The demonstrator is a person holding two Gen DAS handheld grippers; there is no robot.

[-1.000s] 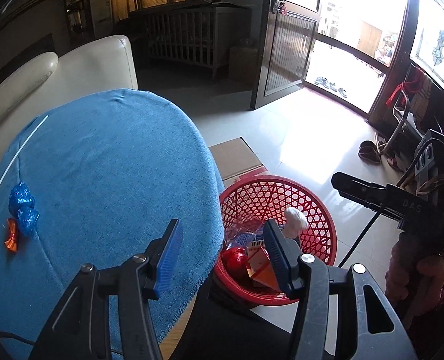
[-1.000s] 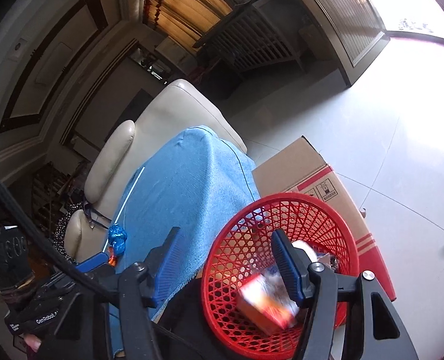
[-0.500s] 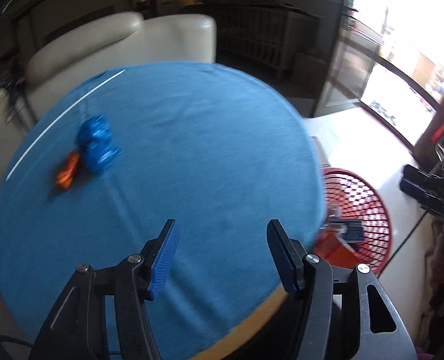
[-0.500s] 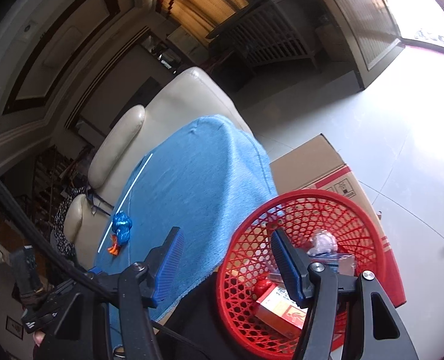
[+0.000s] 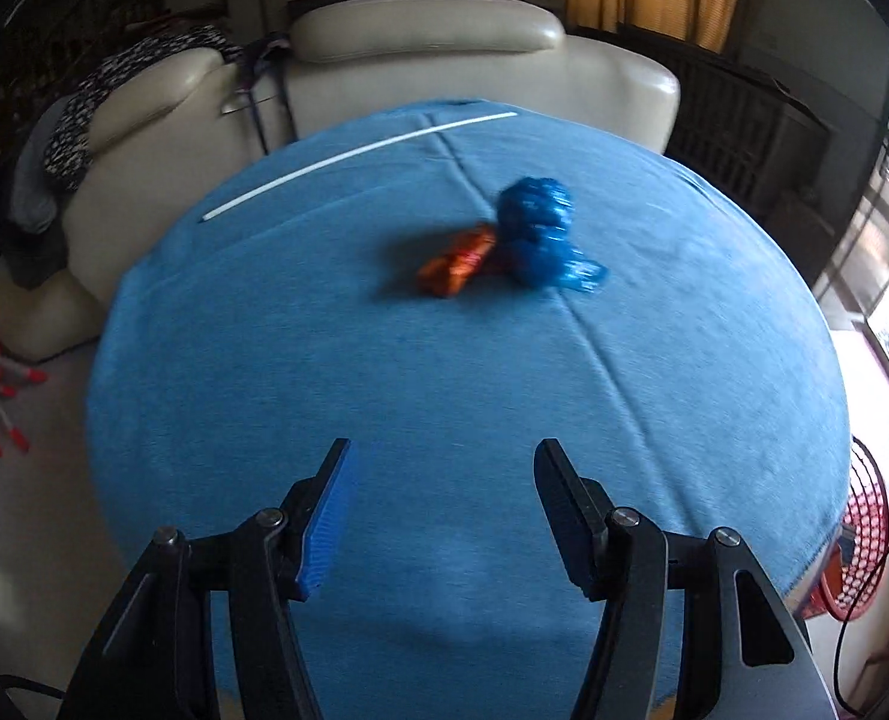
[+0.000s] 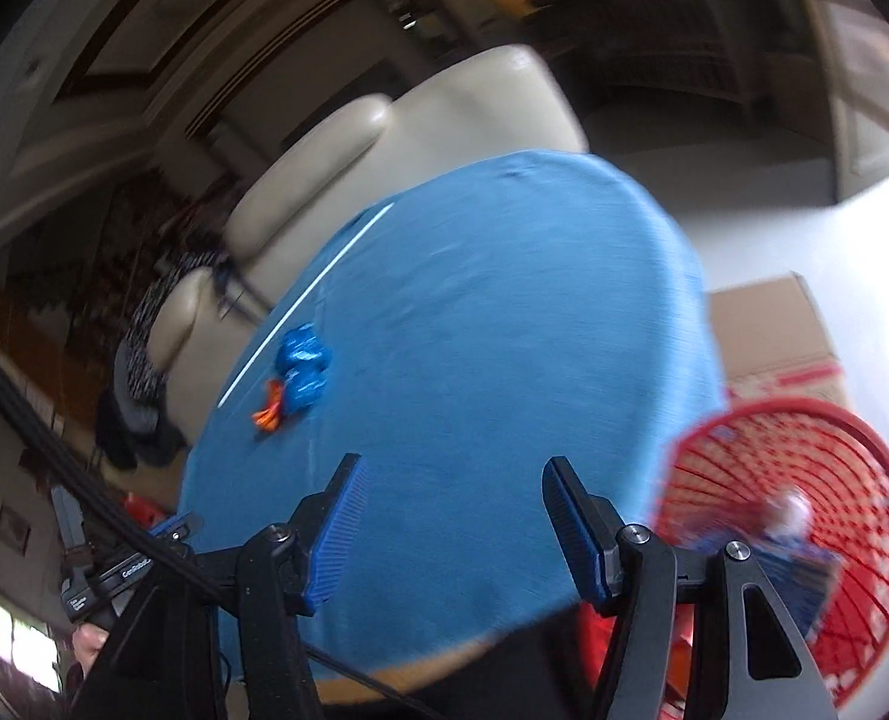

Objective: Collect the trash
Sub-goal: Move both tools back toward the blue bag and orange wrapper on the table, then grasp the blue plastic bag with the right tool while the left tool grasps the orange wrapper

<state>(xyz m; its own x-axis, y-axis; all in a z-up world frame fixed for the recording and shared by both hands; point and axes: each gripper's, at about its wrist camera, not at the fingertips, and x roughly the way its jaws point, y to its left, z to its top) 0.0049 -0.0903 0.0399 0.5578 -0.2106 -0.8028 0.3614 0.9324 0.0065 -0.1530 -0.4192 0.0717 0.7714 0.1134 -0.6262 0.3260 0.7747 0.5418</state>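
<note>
A crumpled blue plastic wrapper (image 5: 540, 234) (image 6: 302, 371) lies on the round table's blue cloth (image 5: 444, 396) (image 6: 474, 360), touching an orange wrapper (image 5: 457, 262) (image 6: 269, 411) beside it. A thin white straw (image 5: 354, 156) (image 6: 306, 300) rests near the far edge. My left gripper (image 5: 441, 501) hovers open over the near part of the cloth, nothing between its fingers. My right gripper (image 6: 449, 516) is open too and empty, above the table's near edge. The red mesh basket (image 6: 816, 516) (image 5: 864, 540) stands on the floor to the right with trash inside.
A cream leather sofa (image 5: 444, 60) (image 6: 384, 144) stands behind the table, with dark clothes (image 5: 48, 168) draped on its left end. A cardboard box (image 6: 768, 330) lies on the floor beyond the basket. The other gripper's handle and a hand (image 6: 102, 594) show at lower left of the right wrist view.
Both grippers have swung away from the red basket toward the table. The left now faces the wrappers head-on; the basket has slid to the right edge of both views.
</note>
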